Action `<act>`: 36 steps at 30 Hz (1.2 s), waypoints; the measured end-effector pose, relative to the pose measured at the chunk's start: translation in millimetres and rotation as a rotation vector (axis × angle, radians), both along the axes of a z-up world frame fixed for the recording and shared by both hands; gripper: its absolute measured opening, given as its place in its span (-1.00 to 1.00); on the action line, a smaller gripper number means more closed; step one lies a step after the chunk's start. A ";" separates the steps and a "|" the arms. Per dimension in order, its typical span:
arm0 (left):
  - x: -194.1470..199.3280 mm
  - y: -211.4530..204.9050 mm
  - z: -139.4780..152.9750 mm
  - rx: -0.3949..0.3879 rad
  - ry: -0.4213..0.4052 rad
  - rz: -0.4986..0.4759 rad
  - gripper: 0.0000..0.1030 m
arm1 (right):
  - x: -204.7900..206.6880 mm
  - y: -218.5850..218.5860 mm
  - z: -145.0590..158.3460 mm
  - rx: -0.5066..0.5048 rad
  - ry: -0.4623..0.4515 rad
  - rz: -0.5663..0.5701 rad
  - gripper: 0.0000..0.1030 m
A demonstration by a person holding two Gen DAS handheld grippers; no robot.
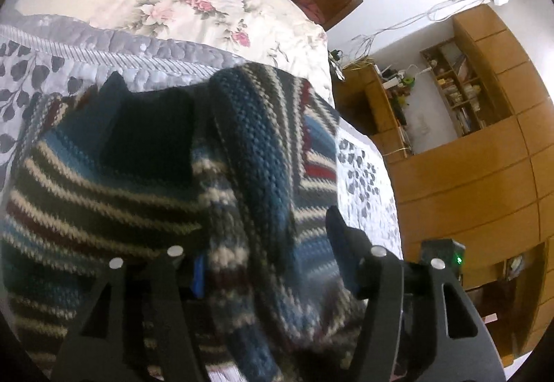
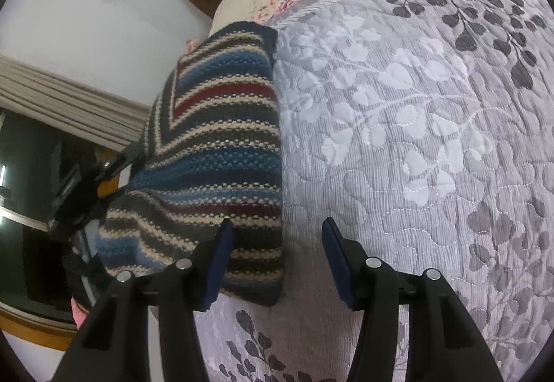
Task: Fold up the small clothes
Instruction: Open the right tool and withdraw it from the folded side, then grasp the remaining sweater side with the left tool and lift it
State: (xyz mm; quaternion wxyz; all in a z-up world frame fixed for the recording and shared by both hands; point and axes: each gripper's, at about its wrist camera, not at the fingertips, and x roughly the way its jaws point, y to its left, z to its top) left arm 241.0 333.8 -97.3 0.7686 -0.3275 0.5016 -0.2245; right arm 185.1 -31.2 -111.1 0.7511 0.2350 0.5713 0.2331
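Sweater [image 2: 221, 153] mostly folded, at 9 o'clock on bed [image 2: 415, 139]; my left tool [image 1: 266, 264] spread around a fold, right tool [image 2: 275, 259] apart, empty.

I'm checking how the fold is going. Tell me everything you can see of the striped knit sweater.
The striped knit sweater is a chunky knit with navy, blue, cream, dark red and grey bands, some meeting in a chevron. It lies on the grey leaf-patterned quilt near the bed's edge, folded into a compact, straight-sided shape. In the left wrist view a bunched fold rises between the left gripper's fingers. The right gripper is open at its near corner.
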 end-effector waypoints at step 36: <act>-12.6 41.2 46.2 -0.046 -0.147 0.010 -0.46 | 2.5 20.3 14.4 0.017 -0.046 0.043 0.07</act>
